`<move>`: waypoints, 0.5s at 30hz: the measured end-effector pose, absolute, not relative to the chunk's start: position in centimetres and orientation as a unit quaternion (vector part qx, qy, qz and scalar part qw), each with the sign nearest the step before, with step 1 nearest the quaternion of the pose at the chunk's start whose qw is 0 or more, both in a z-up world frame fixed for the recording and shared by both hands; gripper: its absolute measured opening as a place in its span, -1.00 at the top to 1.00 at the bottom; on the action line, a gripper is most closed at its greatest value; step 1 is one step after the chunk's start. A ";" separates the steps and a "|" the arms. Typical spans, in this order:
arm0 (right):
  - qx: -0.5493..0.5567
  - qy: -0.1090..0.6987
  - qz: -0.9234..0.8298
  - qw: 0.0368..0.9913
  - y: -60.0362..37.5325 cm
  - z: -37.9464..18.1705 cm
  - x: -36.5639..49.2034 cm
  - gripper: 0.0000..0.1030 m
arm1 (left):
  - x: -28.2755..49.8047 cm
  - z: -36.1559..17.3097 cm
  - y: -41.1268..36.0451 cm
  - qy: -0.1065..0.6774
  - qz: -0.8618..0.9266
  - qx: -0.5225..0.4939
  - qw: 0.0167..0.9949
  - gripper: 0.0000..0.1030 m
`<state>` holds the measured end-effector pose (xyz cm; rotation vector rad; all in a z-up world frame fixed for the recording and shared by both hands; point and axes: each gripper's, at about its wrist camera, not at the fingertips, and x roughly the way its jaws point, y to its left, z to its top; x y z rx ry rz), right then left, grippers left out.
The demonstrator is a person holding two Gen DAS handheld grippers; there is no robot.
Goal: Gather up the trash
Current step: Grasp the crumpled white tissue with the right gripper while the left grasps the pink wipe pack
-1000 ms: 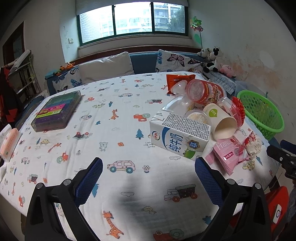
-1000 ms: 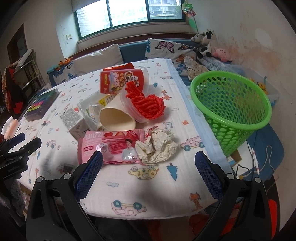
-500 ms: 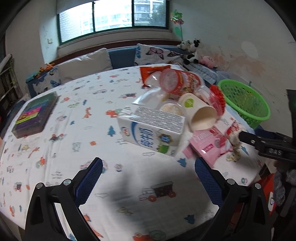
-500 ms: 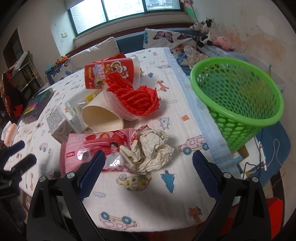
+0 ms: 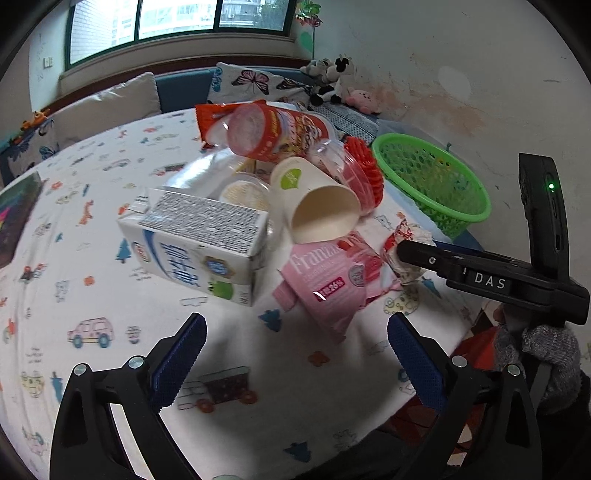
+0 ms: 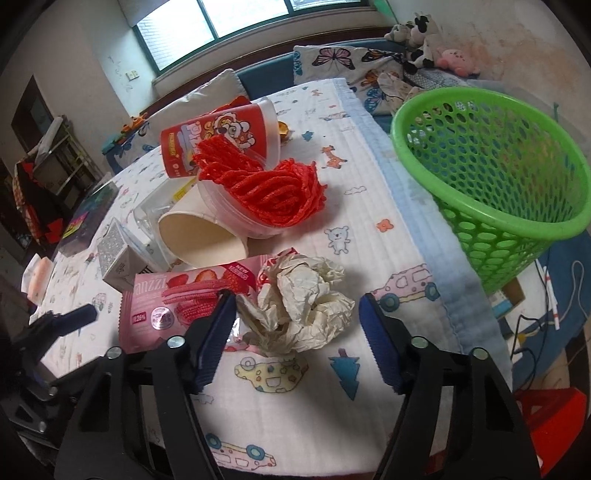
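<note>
You've got a table covered by a white cloth [image 5: 92,295] printed with cartoon cars, trees and animals. Behind it a blue sofa [image 5: 181,86] runs under the window [image 5: 177,18], with a cream pillow [image 5: 110,96] and a butterfly pillow [image 5: 255,83] on it. Stuffed toys [image 6: 417,33], a black-and-white cow and a pink one among them, sit at the sofa's right end by the stained wall [image 5: 443,92]. A dark box [image 6: 88,218] with bright labels lies on the table's far left. Cables [image 6: 535,325] trail on the floor at right.
</note>
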<state>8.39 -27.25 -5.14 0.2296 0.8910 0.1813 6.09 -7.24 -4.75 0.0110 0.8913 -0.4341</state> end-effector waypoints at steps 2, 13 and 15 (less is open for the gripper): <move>0.110 0.428 0.090 0.893 -27.2 -5.1 8.4 -0.22 | 6.3 -4.9 -7.7 0.431 -0.214 0.002 0.877 -0.83; 0.118 0.410 0.089 0.900 -28.2 -4.3 7.5 -0.11 | 7.2 -6.2 -9.2 0.454 -0.236 -0.017 0.859 -0.25; 0.118 0.407 0.087 0.902 -28.5 -4.1 7.2 -0.11 | 7.4 -6.5 -9.3 0.458 -0.236 -0.021 0.857 -0.19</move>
